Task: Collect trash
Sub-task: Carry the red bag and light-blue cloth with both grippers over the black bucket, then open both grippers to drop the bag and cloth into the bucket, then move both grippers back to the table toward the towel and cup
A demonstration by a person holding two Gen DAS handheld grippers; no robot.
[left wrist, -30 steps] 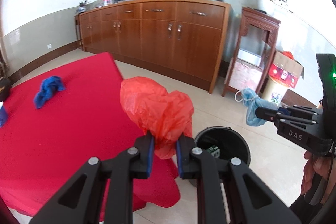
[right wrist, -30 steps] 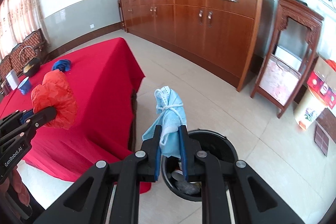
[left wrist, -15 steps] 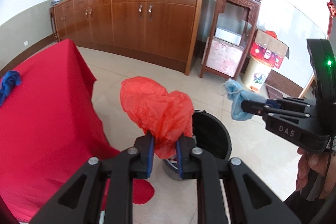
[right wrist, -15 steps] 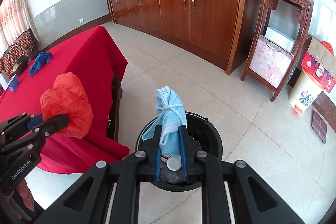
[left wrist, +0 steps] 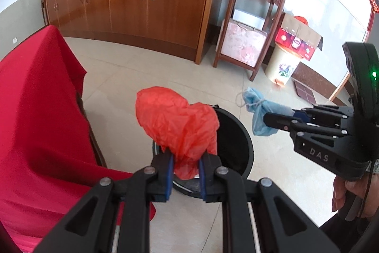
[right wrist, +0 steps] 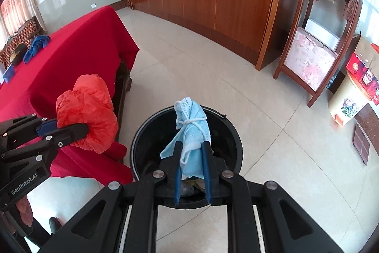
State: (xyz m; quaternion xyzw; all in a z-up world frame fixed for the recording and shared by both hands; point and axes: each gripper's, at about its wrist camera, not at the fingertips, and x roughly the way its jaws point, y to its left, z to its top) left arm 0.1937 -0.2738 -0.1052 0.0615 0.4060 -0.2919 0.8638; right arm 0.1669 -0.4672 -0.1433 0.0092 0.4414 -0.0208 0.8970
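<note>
You're at the drop: your right gripper (right wrist: 191,172) pinches the blue mask (right wrist: 190,134) over the black bin (right wrist: 233,134), your left gripper (left wrist: 184,176) pinches the red bag (left wrist: 177,122) near its left rim, so spread each pair of fingers once centred.

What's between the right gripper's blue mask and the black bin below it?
Nothing but air. In the right wrist view the crumpled blue face mask, shut in the right gripper, hangs over the open mouth of the round black trash bin.
</note>
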